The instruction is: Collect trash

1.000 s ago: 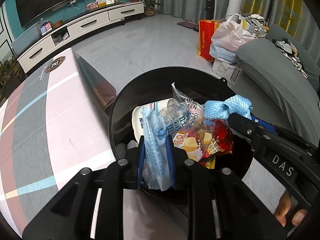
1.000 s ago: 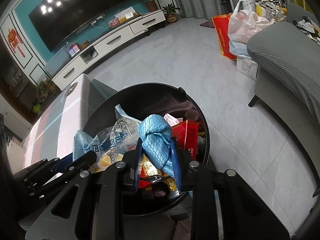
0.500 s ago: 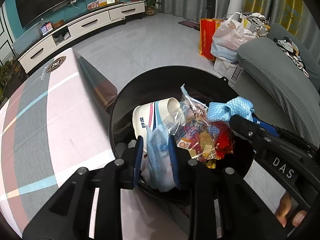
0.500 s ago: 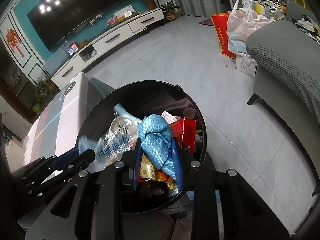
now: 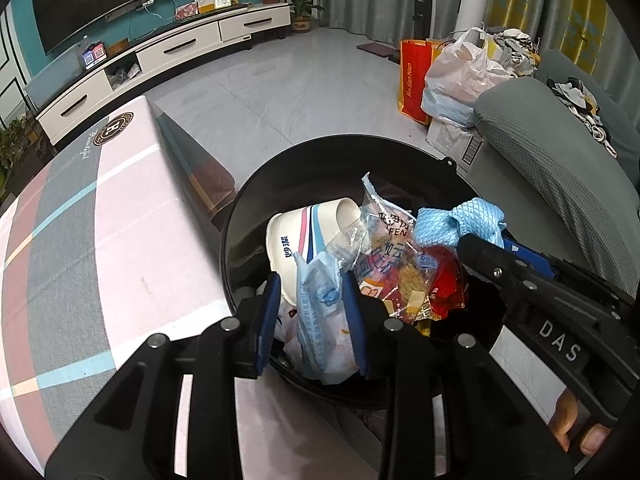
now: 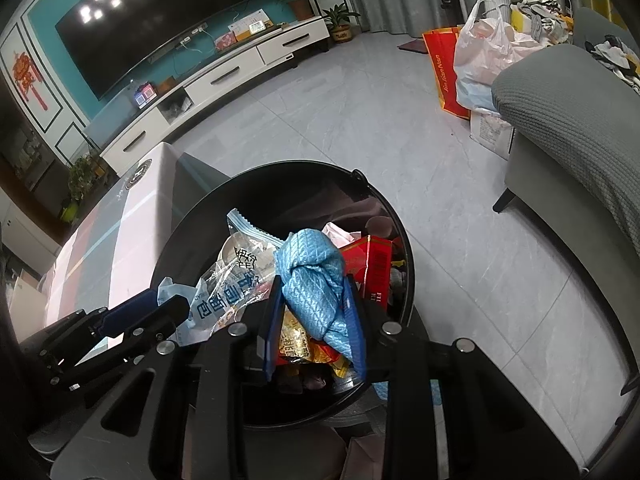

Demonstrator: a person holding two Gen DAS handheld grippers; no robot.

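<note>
Holding over bin: both tongs hang above the black trash bin, which stands on the floor against the worktop.
Left tongs: jaws have just been opening; the pale blue plastic bag sits between them. The left pad looks clear of it; contact on the right pad cannot be settled. Judged released or nearly so.
Right tongs: narrow, closed on the knotted blue cloth, both pads pressing its sides.
Bin contents: clear snack wrapper, white paper cup on its side, red packet, all heaped near the rim.
Handling, bag: very light, limp, slick film; likely to cling to a pad or catch on the heap instead of dropping. Best taken at a bunched fold, not a single layer.
Handling, cloth: soft, light, compressible; the knot gives the firmest hold.
Risk: the heap is high, so loose pieces may slide over the rim.
Beyond: grey sofa, shopping bags, TV cabinet.
</note>
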